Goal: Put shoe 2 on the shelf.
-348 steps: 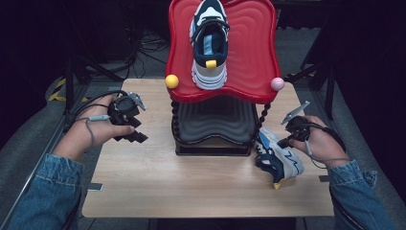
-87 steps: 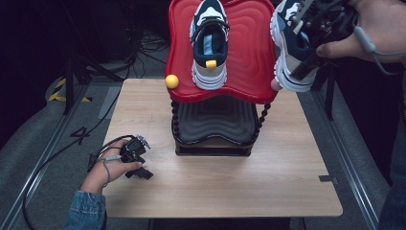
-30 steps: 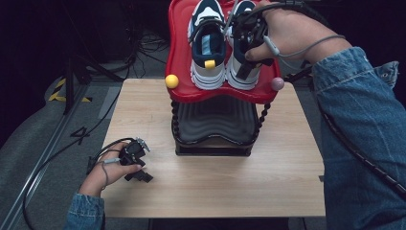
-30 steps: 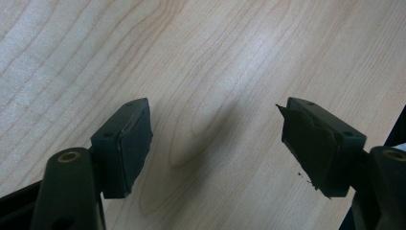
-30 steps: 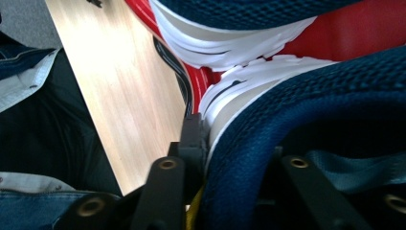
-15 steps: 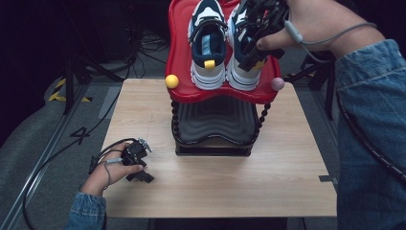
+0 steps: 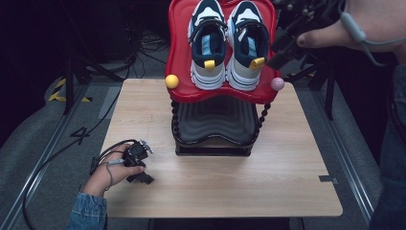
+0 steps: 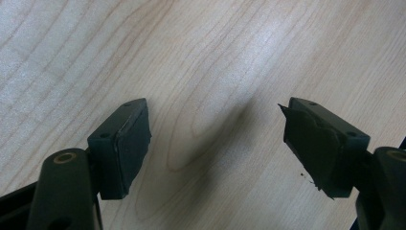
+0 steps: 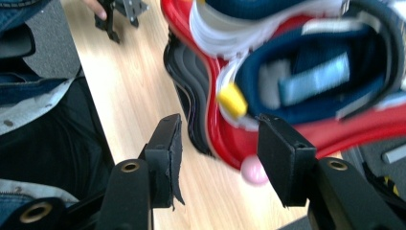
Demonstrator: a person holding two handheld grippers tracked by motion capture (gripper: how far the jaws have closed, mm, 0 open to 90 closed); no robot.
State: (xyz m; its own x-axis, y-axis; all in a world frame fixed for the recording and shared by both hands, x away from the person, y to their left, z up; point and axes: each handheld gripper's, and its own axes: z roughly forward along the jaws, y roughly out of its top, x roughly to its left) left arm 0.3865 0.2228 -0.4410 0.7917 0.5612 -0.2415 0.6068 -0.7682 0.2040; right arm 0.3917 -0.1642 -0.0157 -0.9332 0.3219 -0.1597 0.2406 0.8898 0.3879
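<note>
Right gripper (image 7: 287, 40) now lifted off the right sneaker (image 7: 247, 45), its jaws just opened and empty.
2 sneakers sit together on the red tray (image 7: 178, 52) above the wooden table (image 7: 287, 167); the left gripper (image 7: 139, 167) rests spread and empty, well apart.

Two navy-and-white sneakers (image 7: 228, 45) with yellow heel tabs sit side by side, upright, heels toward the person, on the red tray (image 7: 178, 57).

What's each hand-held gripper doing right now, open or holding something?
Left hand-held gripper: open, empty, over the table.
Right hand-held gripper: open, jaws just opened, holding nothing.
</note>
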